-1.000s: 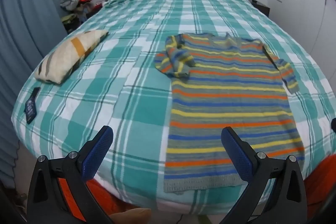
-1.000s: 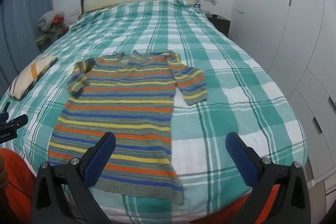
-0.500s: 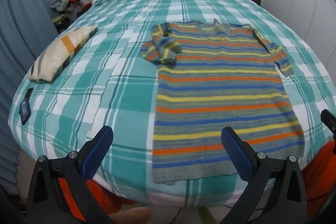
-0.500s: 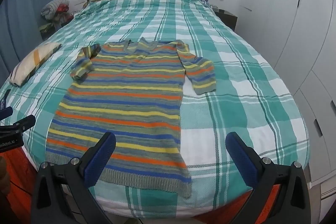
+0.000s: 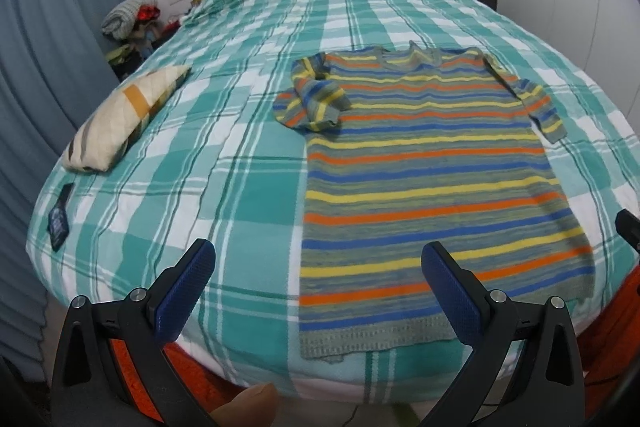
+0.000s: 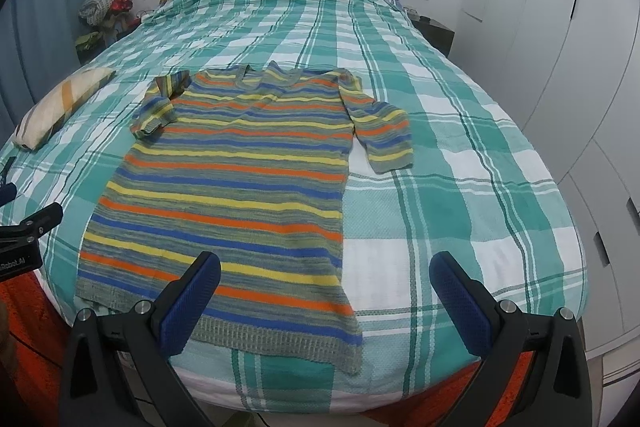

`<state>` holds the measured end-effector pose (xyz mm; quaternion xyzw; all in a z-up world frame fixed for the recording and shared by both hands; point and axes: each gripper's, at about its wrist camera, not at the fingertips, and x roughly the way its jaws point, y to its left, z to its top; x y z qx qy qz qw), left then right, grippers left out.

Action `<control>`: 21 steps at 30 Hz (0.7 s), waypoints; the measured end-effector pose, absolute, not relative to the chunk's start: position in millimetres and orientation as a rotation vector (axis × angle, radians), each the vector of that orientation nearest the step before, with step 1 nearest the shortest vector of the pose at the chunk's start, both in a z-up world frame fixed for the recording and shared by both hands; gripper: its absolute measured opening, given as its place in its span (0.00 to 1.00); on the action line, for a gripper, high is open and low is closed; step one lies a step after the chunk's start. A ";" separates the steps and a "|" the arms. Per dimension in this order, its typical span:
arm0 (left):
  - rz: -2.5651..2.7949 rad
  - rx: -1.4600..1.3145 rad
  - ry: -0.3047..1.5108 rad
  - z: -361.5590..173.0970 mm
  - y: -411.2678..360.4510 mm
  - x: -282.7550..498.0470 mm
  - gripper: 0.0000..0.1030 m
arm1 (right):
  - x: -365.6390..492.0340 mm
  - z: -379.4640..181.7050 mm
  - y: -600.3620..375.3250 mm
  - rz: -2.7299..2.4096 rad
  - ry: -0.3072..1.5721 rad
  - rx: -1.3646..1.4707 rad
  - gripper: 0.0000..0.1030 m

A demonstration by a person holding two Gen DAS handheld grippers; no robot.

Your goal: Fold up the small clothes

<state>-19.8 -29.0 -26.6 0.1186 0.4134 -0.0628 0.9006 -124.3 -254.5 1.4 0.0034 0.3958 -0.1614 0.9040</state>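
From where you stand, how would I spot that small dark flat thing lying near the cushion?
Start at the big bed with the green checked cover. On its left side lies a cream cushion; just nearer the foot, at the cover's edge, is the small dark blue flat item. It alone is dark, thin and unstriped.

We held both claws wide open, nothing btwn the fingers. L claw (image 5: 318, 285) sat level, blue pads (image 5: 182, 289) facing each other; a fingertip (image 5: 246, 405) of ours showed under it. R claw (image 6: 326, 297) was level too, pads (image 6: 460, 303) apart. L claw's edge (image 6: 24, 231) showed in the R view.
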 end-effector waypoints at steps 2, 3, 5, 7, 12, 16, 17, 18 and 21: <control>-0.137 0.239 0.874 -27.2 -28.1 -18.5 1.00 | -124.5 0.6 -255.0 -0.338 0.819 0.000 1.00; -0.136 0.236 0.879 -27.7 -27.4 -18.4 1.00 | -124.5 0.5 -255.1 -0.339 0.819 -0.002 1.00; -0.140 0.228 0.885 -27.4 -25.8 -18.3 1.00 | -124.6 0.3 -255.4 -0.339 0.819 -0.002 1.00; -0.150 0.219 0.900 -27.5 -25.2 -17.6 1.00 | -124.8 0.0 -255.7 -0.340 0.818 -0.002 1.00; -0.145 0.235 0.889 -27.4 -28.2 -20.9 1.00 | -124.6 -1.6 -258.2 -0.344 0.822 -0.002 1.00; -0.156 0.228 0.896 -28.3 -27.9 -22.3 1.00 | -126.0 -2.9 -260.2 -0.351 0.824 -0.008 1.00; -0.158 0.226 0.898 -28.6 -27.6 -22.5 1.00 | -125.7 -3.1 -259.5 -0.352 0.825 -0.008 1.00; -0.160 0.224 0.901 -29.0 -27.4 -22.3 1.00 | -125.7 -3.1 -258.9 -0.353 0.825 -0.009 1.00; -0.158 0.211 0.911 -30.2 -25.6 -21.0 1.00 | -125.8 -3.8 -257.8 -0.355 0.827 -0.012 1.00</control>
